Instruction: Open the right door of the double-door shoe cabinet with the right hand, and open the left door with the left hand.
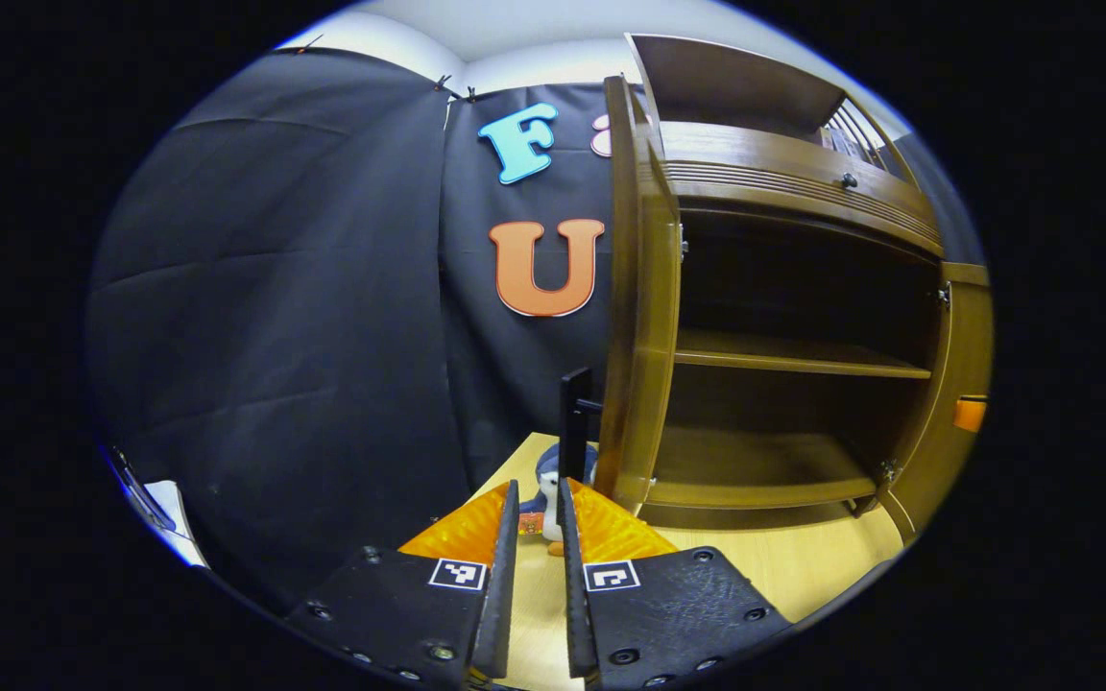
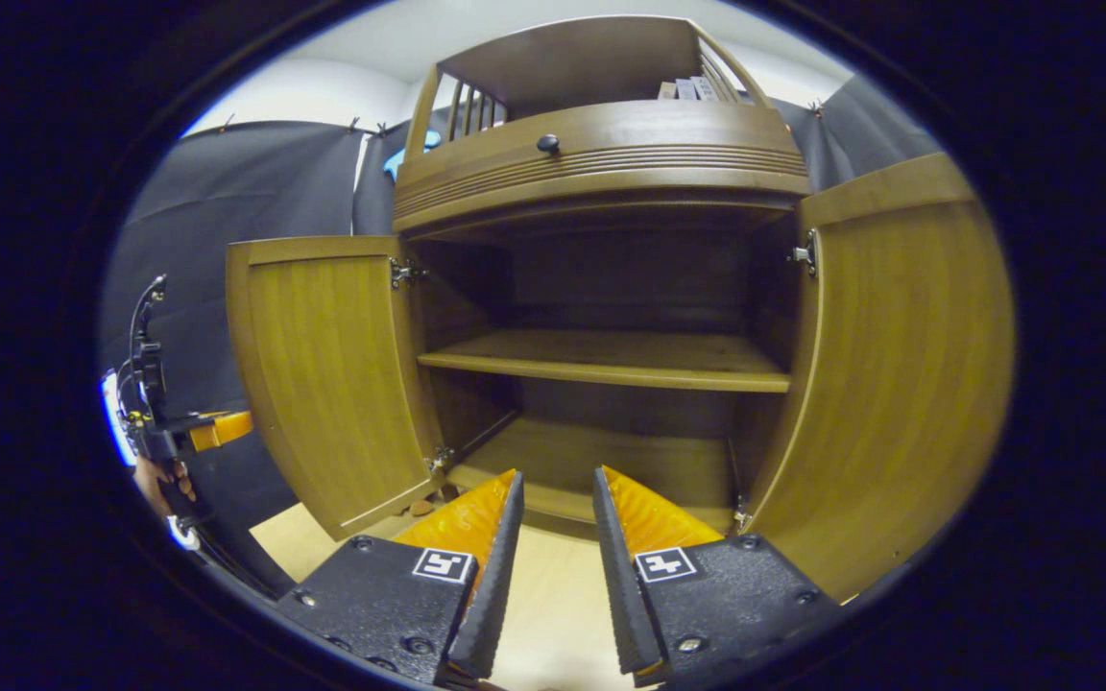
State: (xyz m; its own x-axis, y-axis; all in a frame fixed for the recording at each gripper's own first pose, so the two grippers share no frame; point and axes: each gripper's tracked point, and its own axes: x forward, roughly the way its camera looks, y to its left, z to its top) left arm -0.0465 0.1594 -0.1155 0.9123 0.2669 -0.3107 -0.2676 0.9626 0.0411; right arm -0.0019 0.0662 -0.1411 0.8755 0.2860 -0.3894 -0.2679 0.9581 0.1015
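Note:
The brown wooden shoe cabinet (image 2: 601,154) has both doors swung wide, baring a dark inside with one shelf (image 2: 611,360). In the right gripper view its left door (image 2: 327,374) and right door (image 2: 899,365) flank my right gripper (image 2: 558,480), which is open, holds nothing and hangs low in front of the bottom board. In the left gripper view the left door (image 1: 644,317) appears edge-on just right of my left gripper (image 1: 538,489), open by a narrow gap and holding nothing. The right door (image 1: 947,384) stands at the far right.
A small plush penguin (image 1: 548,489) and a black post (image 1: 572,422) stand on the light wood floor (image 1: 783,566) beside the left door. A drawer knob (image 2: 548,144) sits above the opening. A hand (image 2: 157,480) holds the left gripper (image 2: 169,422) at far left.

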